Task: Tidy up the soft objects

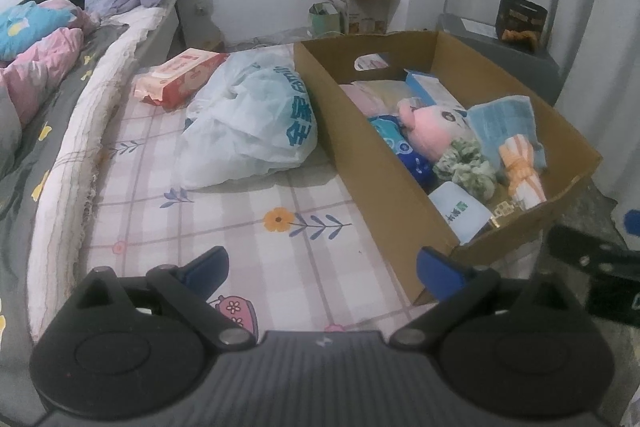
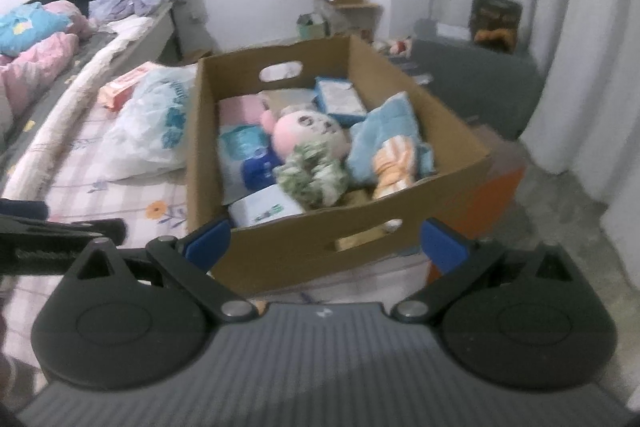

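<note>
- Filling the open brown cardboard box point(image 2: 280, 251) were the soft things of the task: a pink plush toy with a drawn face point(image 2: 310, 131), a green-and-white fluffy scrunchie point(image 2: 312, 175), a light blue cloth point(image 2: 384, 135) and an orange-and-white striped folded cloth point(image 2: 394, 163), heaped toward the near end, probably so that they stayed gathered in one place.
- Packets and a white tub point(image 1: 462, 213) lay among them; what sat beneath the heap was hidden.
- The box stood on a pink checked bedsheet with flower prints point(image 1: 248, 227), beside a crumpled white plastic bag with blue lettering point(image 1: 252, 123) and a red-and-white packet point(image 1: 180, 75), both outside the box and perhaps yet to be sorted.
- The left gripper point(image 1: 322, 267) hung above the sheet near the box's near corner, fingers spread wide and holding nothing.
- The right gripper point(image 2: 326, 241) faced the box's near wall, likewise spread and empty, seemingly poised to reach in.
- The right view was blurred, so small items and printing could not be read; the bag's contents were unseen, and the bedding at the left edge was cut off.
</note>
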`<state>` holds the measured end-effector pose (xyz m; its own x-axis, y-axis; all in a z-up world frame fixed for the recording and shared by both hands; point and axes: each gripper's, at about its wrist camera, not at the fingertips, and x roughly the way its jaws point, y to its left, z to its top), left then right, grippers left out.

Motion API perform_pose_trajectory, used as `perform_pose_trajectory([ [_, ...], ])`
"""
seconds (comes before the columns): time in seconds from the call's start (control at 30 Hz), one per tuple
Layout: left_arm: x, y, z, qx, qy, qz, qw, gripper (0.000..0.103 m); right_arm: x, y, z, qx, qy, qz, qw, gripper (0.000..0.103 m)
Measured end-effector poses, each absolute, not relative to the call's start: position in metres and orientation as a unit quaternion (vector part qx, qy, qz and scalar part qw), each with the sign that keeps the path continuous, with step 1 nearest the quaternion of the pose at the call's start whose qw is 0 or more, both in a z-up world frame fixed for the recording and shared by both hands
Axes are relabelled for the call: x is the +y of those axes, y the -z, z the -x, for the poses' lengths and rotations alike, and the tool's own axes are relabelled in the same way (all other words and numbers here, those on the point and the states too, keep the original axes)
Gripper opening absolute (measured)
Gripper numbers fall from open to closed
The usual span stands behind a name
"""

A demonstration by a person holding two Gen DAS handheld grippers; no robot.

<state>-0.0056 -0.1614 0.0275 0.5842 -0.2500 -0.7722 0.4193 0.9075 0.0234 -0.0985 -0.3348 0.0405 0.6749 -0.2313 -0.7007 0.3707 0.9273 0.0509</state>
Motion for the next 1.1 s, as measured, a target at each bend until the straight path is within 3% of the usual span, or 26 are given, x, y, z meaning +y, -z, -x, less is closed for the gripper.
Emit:
perform_pose_trajectory([
  [1.1, -0.169, -0.023, 0.006, 0.422, 0.179, -0.109, 0.882, 0.098, -0.342, -0.019, 0.082, 0.391, 0.143, -0.117, 0.902, 0.102],
])
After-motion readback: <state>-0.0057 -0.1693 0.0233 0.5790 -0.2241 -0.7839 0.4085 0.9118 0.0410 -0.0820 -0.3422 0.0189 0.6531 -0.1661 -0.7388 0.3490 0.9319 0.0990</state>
